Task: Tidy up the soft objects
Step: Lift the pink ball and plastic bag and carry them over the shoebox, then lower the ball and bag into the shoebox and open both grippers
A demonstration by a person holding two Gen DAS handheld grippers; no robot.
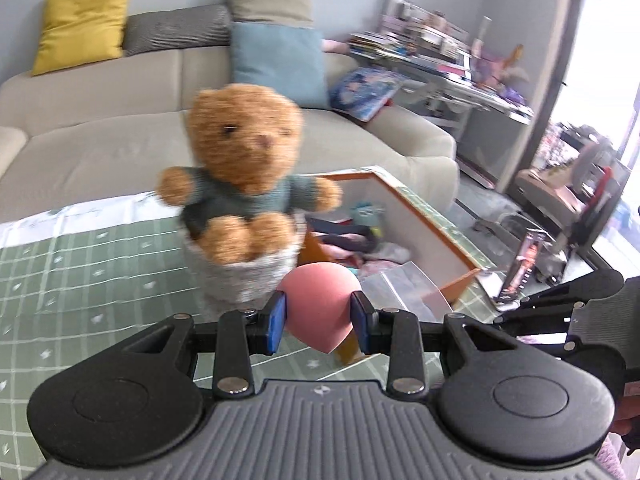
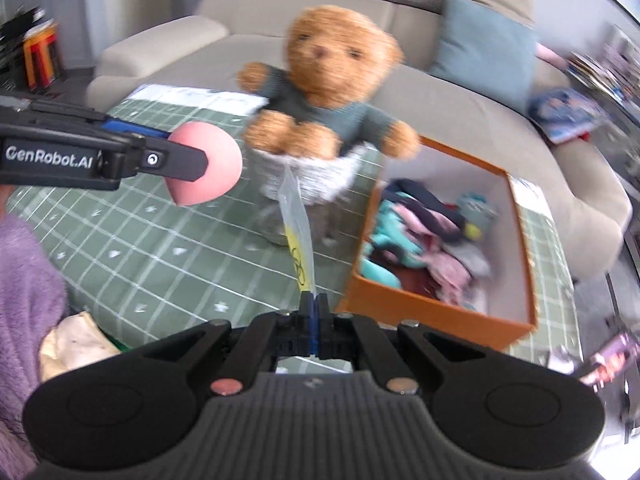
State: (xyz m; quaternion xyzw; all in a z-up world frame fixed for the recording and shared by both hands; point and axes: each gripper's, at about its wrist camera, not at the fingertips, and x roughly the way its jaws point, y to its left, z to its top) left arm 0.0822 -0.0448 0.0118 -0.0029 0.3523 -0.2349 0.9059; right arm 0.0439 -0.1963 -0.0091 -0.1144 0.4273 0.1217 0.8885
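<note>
Green checked table (image 2: 140, 240): orange box (image 2: 420, 308) already holds soft toys; my left gripper (image 1: 320, 316) clasps a pink teardrop sponge (image 1: 320, 300), right gripper (image 2: 314, 304) pinches a clear plastic bag (image 2: 298, 232), both unplaced.

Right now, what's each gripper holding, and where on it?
Left gripper: pink teardrop makeup sponge, pinched across its rounded sides. Right gripper: clear plastic bag, clamped at its near edge.
</note>
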